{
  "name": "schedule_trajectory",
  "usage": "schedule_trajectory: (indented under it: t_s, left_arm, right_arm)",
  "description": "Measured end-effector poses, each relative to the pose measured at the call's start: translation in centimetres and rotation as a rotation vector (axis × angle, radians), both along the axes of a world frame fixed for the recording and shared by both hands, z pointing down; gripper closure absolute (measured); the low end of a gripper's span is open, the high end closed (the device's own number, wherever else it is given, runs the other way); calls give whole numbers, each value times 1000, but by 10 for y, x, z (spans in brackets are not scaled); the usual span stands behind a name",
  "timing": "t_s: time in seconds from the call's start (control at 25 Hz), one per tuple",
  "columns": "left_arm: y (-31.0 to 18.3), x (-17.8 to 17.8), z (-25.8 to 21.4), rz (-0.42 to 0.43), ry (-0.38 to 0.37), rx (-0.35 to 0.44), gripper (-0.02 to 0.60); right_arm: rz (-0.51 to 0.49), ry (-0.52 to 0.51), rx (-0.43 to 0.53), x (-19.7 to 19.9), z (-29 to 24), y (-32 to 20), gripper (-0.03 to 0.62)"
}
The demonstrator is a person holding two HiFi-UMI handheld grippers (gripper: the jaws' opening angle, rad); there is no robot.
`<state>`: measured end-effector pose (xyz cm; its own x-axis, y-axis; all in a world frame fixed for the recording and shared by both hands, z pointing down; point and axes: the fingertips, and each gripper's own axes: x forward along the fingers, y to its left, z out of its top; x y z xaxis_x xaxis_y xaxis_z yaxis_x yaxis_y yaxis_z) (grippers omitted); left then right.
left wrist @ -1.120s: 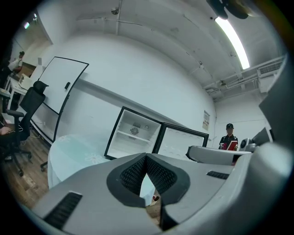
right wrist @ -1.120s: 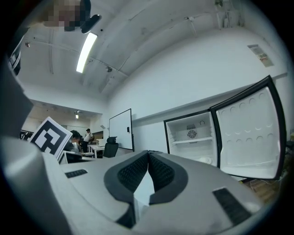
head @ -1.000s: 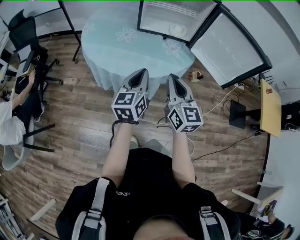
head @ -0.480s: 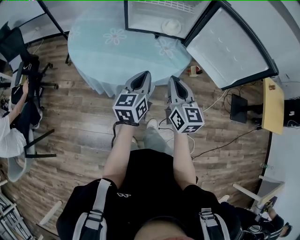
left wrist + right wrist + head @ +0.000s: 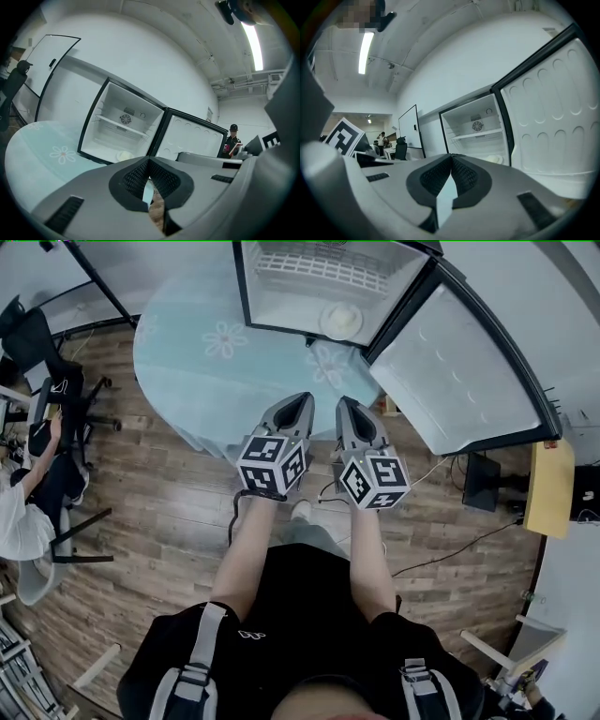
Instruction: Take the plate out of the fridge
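A small white plate (image 5: 340, 320) lies on the floor of the open mini fridge (image 5: 281, 306), which stands on a round pale-blue table (image 5: 216, 362). The plate also shows low in the fridge in the left gripper view (image 5: 124, 155) and in the right gripper view (image 5: 496, 160). My left gripper (image 5: 298, 399) and right gripper (image 5: 345, 401) are held side by side over the table's near edge, pointing at the fridge, well short of the plate. Both are shut with nothing between the jaws.
The fridge door (image 5: 459, 371) swings open to the right. A wire shelf (image 5: 123, 125) crosses the fridge above the plate. A seated person (image 5: 23, 512) and office chairs (image 5: 47, 343) are at left. Cables (image 5: 450, 540) lie on the wood floor at right.
I have stepped closer to the table: the fridge and plate sit nearer and larger in the head view. Both grippers now reach the table edge, still shut.
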<state>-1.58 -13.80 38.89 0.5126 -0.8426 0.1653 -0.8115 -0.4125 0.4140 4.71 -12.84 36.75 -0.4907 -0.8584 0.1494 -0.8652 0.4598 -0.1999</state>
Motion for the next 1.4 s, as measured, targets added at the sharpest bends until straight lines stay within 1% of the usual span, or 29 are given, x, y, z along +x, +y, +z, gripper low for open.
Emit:
schedule_trajectory:
  t_s: [0.16, 0.44, 0.56, 0.72, 0.88, 1.04, 1.16, 1.32, 1.36, 1.4]
  left_arm:
    - [-19, 14, -2, -18, -3, 5, 574]
    - [-44, 30, -5, -44, -9, 7, 572]
    - [-55, 32, -3, -48, -23, -3, 572]
    - [-71, 28, 19, -52, -23, -50, 572]
    - [-102, 27, 38, -61, 0, -83, 574]
    - [-144, 33, 49, -64, -24, -102, 572]
    - [-166, 35, 65, -74, -56, -137, 572]
    - [-190, 30, 87, -72, -80, -192, 572]
    - [-198, 29, 93, -73, -83, -200, 572]
    - [-207, 29, 98, -74, -85, -206, 572]
  right_arm:
    - [-3, 0, -15, 23, 4, -20, 594]
    - [-46, 1, -1, 34, 0, -42, 594]
    - [-31, -23, -14, 42, 5, -54, 594]
    - [-1, -32, -58, 49, 27, -68, 594]
    - [49, -17, -68, 71, 36, -96, 594]
    - [85, -37, -76, 84, 42, -130, 594]
    - [89, -46, -116, 80, 61, -148, 592]
    - [82, -56, -154, 65, 80, -169, 592]
    - [73, -56, -160, 61, 84, -176, 584]
    - [64, -57, -169, 59, 89, -184, 543]
